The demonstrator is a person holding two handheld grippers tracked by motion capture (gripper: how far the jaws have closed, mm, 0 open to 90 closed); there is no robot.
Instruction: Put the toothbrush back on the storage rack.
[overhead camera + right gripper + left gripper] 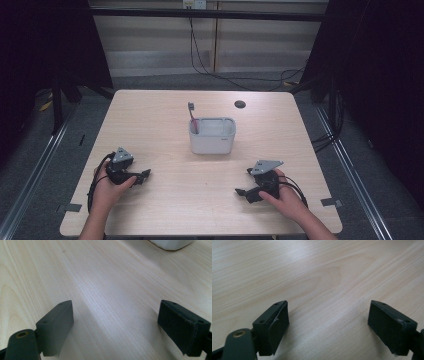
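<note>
Left gripper [143, 175], in the high view, is resting near the worktop's [165, 205] near-left corner with jaws spread and nothing between them; the right gripper [242, 191] is lying near the near-right corner, likewise spread and empty. Each is being held by a hand, and the two are pointing toward each other. A white bin [212, 135] is standing at the worktop's middle, well apart from both, with a toothbrush [192, 117] leaning upright in its left end. A dark round spot [240, 104] is showing near the far edge.

In the left gripper view, the pads [277, 330] are standing wide over bare wood [322, 277].

In the right gripper view, the pads [177, 327] are standing equally wide; the bin's corner [172, 243] is showing at the top edge.
</note>
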